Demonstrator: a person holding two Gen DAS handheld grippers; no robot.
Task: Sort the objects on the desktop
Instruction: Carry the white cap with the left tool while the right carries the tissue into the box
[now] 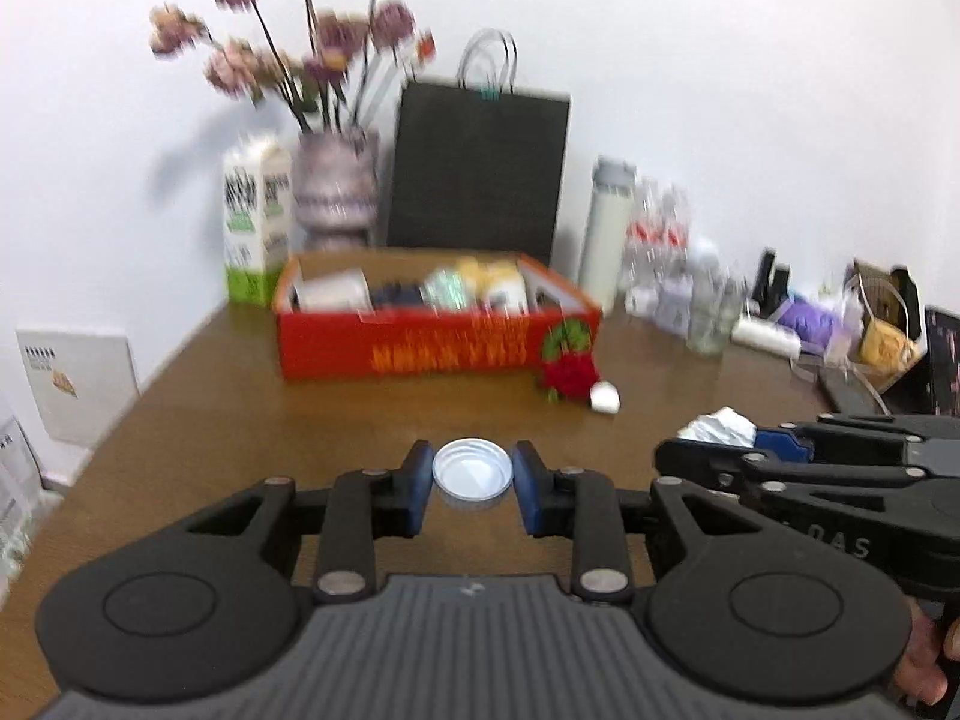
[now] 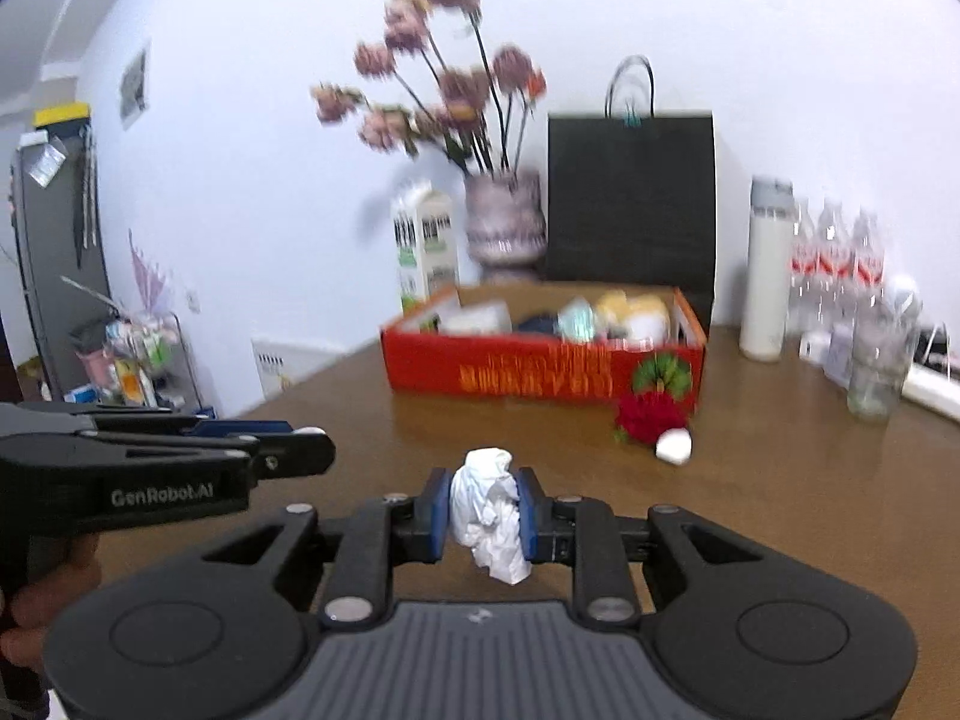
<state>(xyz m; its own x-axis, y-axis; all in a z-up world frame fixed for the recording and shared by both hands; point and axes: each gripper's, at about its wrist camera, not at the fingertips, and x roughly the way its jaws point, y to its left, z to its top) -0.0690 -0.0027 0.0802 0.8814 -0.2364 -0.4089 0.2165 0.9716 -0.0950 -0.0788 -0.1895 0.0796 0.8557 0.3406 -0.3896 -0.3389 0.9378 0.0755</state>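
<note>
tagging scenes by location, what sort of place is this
Probably a home or small office room: a wooden table against a white wall, with a flower vase, a black paper bag and water bottles.

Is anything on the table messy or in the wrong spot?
A red fabric flower and a small white object lie loose on the table, outside the red box. The right gripper holds crumpled white paper; the left gripper holds a metal lid.

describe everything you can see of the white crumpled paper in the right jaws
The crumpled paper is a white, creased wad, thin like tissue. It sits upright between the right gripper's blue pads, squeezed at its middle, its top bulging above them and a pointed end hanging below. It seems held above the brown table.
</note>
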